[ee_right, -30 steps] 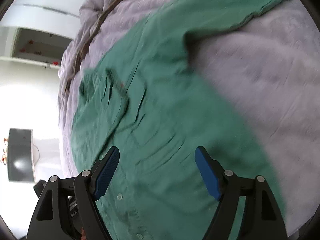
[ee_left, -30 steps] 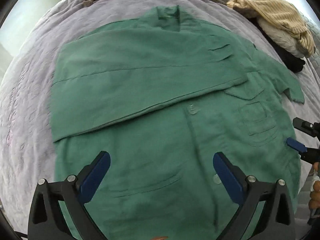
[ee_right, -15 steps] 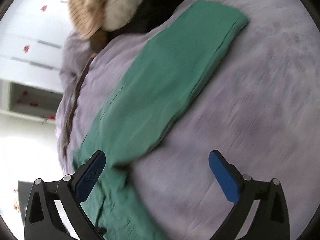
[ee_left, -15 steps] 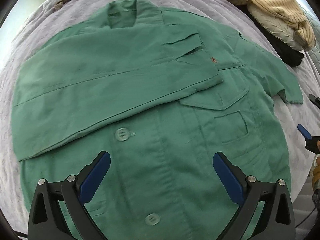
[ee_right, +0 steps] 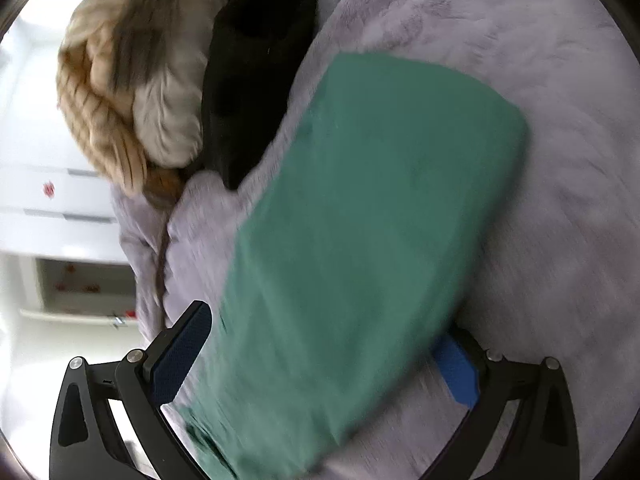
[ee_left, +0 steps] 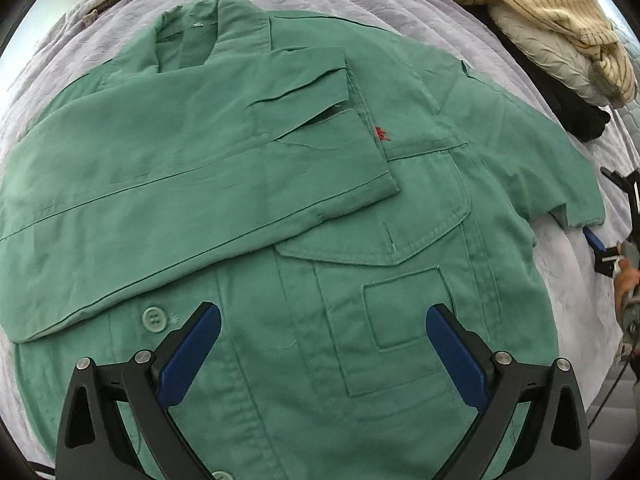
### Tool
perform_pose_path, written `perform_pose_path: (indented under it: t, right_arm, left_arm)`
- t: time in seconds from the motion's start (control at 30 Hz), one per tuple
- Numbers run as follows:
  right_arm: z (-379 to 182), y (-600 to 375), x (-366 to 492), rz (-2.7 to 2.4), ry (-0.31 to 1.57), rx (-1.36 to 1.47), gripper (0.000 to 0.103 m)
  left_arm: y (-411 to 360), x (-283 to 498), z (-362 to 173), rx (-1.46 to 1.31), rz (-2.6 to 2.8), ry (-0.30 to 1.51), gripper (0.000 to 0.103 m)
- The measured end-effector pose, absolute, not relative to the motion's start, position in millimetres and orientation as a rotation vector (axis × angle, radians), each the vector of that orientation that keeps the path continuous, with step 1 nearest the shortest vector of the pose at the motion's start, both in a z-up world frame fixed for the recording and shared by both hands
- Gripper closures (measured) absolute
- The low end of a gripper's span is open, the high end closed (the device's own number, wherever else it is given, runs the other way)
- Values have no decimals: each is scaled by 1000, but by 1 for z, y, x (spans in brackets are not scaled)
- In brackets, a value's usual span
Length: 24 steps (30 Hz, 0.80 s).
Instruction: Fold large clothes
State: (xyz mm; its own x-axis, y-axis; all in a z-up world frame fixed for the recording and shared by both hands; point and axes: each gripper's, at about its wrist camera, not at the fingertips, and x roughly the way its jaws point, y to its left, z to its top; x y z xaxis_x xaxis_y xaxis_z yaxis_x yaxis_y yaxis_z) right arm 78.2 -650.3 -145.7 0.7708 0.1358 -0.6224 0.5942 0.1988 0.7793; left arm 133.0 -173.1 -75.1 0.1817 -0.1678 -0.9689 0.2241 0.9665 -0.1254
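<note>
A large green button shirt [ee_left: 280, 216] lies face up on a lilac bedspread [ee_left: 360, 4]. Its left sleeve [ee_left: 180, 168] is folded across the chest; its right sleeve [ee_left: 532, 152] lies out to the right. My left gripper [ee_left: 322, 348] is open and empty, low over the shirt's front by the chest pocket. My right gripper [ee_right: 324, 360] is open, its jaws standing on either side of the right sleeve [ee_right: 360, 240], which runs between them; the view is blurred. The right gripper also shows at the right edge of the left wrist view [ee_left: 608, 224].
A pile of other clothes lies at the bed's far right: a beige striped garment [ee_left: 552, 12], a cream one and a black one [ee_right: 256, 60]. White cupboards [ee_right: 60, 220] stand beyond the bed.
The left gripper has moved closer and up along the shirt's front. The right gripper has swung from the shirt body out to the right sleeve, which now lies between its jaws.
</note>
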Motion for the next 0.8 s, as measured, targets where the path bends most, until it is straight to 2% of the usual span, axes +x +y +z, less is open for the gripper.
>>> perform_pose_path:
  t: [0.1, 0.17, 0.2, 0.23, 0.33, 0.57, 0.8]
  right_arm:
    - [-148, -656, 88, -328, 621, 1450, 3]
    - [-152, -654, 93, -294, 636, 1514, 38]
    - [-157, -652, 97, -275, 660, 1558, 83]
    - [-162, -650, 99, -242, 657, 1596, 97]
    - [-151, -644, 100, -208, 625, 1555, 98]
    - [-74, -574, 162, 111, 644, 1319, 98]
    - [0, -405, 241, 395, 855, 751, 96]
  left_arm:
    - [-174, 135, -77, 43, -271, 1361, 0]
    - [-171, 136, -76, 33, -269, 1357, 0]
    - [-171, 137, -75, 25, -268, 1352, 0]
    - [-170, 138, -75, 18, -267, 1348, 0]
    - [-165, 142, -71, -24, -273, 1325, 0]
    - [-149, 148, -58, -25, -302, 1262, 0]
    - [-92, 157, -49, -76, -180, 1207, 0]
